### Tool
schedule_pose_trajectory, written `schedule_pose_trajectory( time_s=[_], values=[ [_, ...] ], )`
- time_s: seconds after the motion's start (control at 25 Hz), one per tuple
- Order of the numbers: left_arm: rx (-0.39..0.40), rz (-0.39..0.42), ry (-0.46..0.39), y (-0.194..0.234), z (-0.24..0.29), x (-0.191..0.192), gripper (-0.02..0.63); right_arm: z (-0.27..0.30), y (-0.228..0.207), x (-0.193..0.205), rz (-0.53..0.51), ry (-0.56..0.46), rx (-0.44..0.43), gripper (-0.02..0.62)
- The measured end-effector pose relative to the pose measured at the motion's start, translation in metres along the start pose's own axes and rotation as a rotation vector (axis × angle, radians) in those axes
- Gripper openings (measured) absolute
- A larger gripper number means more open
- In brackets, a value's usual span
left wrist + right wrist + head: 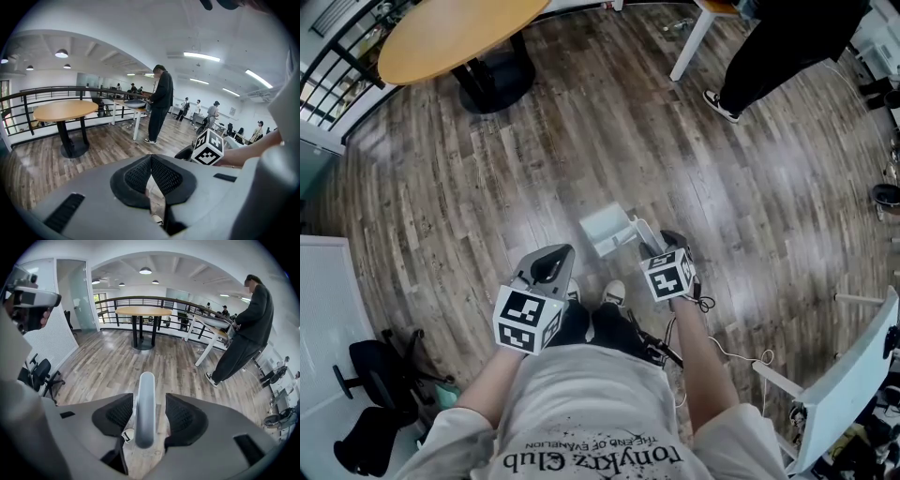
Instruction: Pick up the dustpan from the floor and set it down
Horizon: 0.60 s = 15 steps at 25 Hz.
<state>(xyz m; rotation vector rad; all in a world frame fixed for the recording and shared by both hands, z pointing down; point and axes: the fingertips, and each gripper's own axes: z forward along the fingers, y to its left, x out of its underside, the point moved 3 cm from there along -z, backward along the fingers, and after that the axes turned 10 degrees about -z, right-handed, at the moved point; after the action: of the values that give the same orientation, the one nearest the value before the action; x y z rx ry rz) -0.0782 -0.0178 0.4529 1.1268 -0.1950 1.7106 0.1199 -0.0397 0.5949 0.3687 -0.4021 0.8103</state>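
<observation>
The dustpan (607, 230) looks to rest on the floor (487, 187) at the centre of the head view. Its handle (145, 380) rises between the jaws of the right claw (147, 399), which stand apart without pressing it. The left claw (151, 161) is closed on nothing. Thin plastic (light, stiff, rather slick, I judge): take it squarely mid-handle, or the pan may swing.

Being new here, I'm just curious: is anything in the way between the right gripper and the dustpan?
Nothing visible is. The dustpan has its handle already between the open jaws of the right gripper, whose pads do not press on it.
</observation>
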Motion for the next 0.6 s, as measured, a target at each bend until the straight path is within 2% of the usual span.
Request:
schedule_pose_trajectory(
  time_s=[0.44, 0.6],
  values=[
    [0.004, 0.029, -0.024, -0.019, -0.02, -0.002, 0.023, -0.071, 0.002, -0.018, 0.026, -0.118, 0.054, 0.218],
    [0.01, 0.043, -0.028, -0.026, -0.026, -0.002, 0.023, -0.094, 0.004, -0.026, 0.062, -0.175, 0.058, 0.197]
  ],
)
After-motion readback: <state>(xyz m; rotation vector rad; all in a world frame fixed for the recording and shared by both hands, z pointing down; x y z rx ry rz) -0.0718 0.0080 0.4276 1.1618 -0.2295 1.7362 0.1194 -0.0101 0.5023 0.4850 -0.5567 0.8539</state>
